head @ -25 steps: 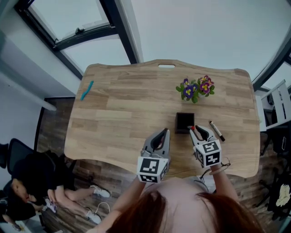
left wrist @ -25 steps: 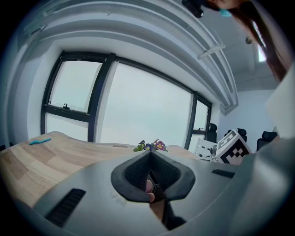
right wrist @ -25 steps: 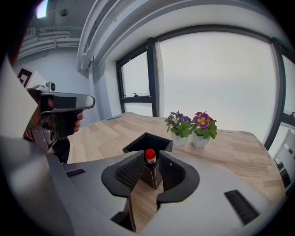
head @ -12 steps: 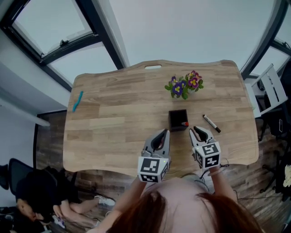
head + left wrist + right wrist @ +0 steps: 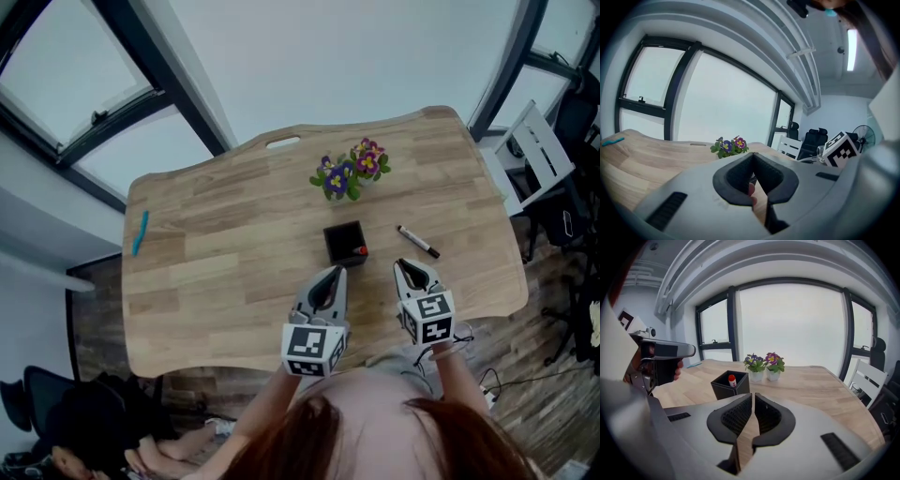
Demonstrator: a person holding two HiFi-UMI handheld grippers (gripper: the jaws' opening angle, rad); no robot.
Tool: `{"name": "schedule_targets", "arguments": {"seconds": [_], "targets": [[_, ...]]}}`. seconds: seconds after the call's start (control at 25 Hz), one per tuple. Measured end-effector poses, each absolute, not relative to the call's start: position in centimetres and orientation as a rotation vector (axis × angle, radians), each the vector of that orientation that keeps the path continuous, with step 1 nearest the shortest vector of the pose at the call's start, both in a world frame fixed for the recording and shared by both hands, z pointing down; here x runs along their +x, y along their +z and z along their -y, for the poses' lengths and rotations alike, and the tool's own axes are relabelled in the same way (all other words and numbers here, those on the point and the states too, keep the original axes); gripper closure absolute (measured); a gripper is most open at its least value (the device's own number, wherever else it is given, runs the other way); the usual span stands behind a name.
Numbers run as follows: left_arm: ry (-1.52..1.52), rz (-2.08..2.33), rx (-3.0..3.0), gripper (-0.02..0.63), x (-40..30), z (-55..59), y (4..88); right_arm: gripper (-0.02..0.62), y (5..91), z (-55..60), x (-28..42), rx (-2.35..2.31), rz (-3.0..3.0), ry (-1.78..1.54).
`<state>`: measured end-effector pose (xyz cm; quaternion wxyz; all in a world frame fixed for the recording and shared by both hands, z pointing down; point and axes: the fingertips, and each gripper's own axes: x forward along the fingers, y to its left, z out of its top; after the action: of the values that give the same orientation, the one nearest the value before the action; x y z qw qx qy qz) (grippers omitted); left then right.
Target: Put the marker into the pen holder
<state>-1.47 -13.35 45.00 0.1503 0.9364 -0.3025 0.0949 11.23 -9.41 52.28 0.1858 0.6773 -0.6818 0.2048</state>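
Right tool (image 5: 411, 268) withdrawn; marker (image 5: 362, 250) seemingly inside pen holder (image 5: 330, 246).

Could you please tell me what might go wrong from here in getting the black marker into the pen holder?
1. The right gripper has its jaws shut and empty; the black marker lies flat on the table, so a nudge could roll it away.
2. The pen holder already holds a red-capped marker, so the new one may catch on it or tip the holder toward the flowers.

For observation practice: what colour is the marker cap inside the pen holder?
The cap is red; clearest in right gripper view.
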Motion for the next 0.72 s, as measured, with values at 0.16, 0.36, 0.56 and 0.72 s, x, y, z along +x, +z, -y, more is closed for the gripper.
{"name": "schedule_targets", "arguments": {"seconds": [0.16,0.36,0.56,0.72], "targets": [[0.284,0.853,2.688,0.604,0.3,12.7,45.4,0.583,52.7,8.2,13.3,1.928,1.891,0.586],[0.29,0.853,2.676,0.604,2.9,11.6,45.7,0.583,53.1,6.7,16.0,1.935,1.88,0.599],[0.298,0.854,2.678,0.604,5.5,10.4,45.8,0.583,53.7,5.4,18.4,1.914,1.886,0.609],[0.299,0.869,2.676,0.606,7.2,9.8,45.8,0.583,54.2,4.6,20.0,1.878,1.897,0.616]]}}
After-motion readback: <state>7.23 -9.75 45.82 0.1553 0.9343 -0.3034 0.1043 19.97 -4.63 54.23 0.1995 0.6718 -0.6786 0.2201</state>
